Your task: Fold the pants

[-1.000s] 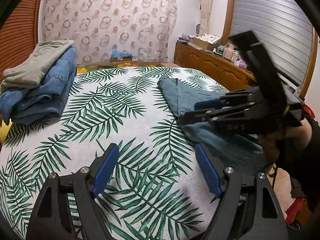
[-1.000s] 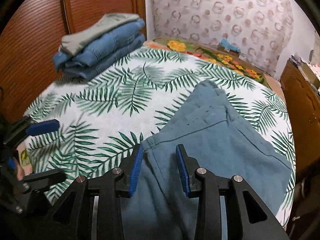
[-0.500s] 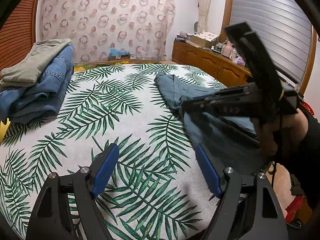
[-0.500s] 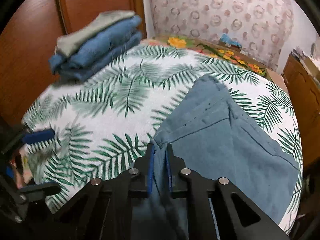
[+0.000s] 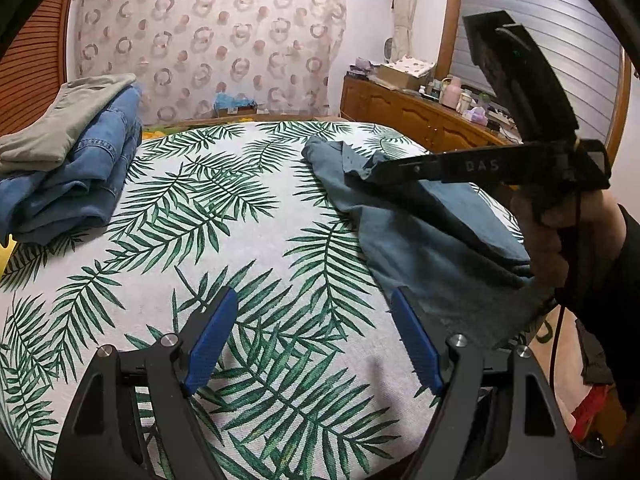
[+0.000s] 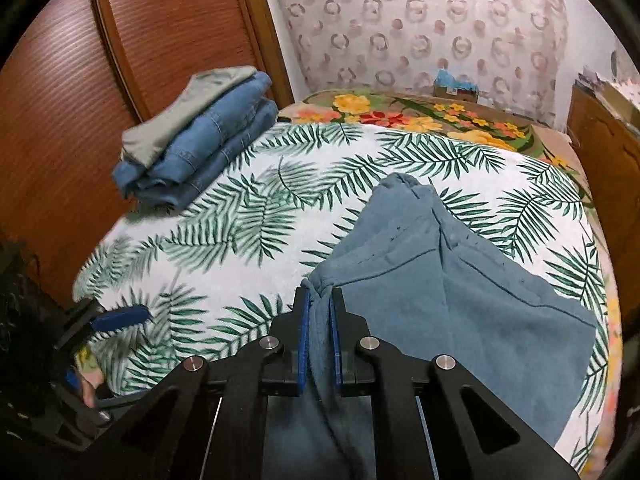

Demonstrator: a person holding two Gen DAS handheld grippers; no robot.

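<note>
Pants [image 6: 460, 280], teal, lie on right side of bed [image 6: 248, 232]. Right tool [image 6: 319, 332] just closed, pads clamped on bunched fabric edge. Left tool [image 5: 312, 344] wide open, empty, over bedspread. Folded clothes stack [image 6: 200, 136] far left.

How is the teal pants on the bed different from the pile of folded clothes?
The teal pants lie spread and unfolded; the pile of folded clothes is stacked neatly. The right tool pinches the pants' edge; nothing touches the pile. Both rest on the leaf-print bed cover.

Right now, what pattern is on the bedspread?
Green palm fronds on white bedspread; clearest in the left wrist view.
</note>
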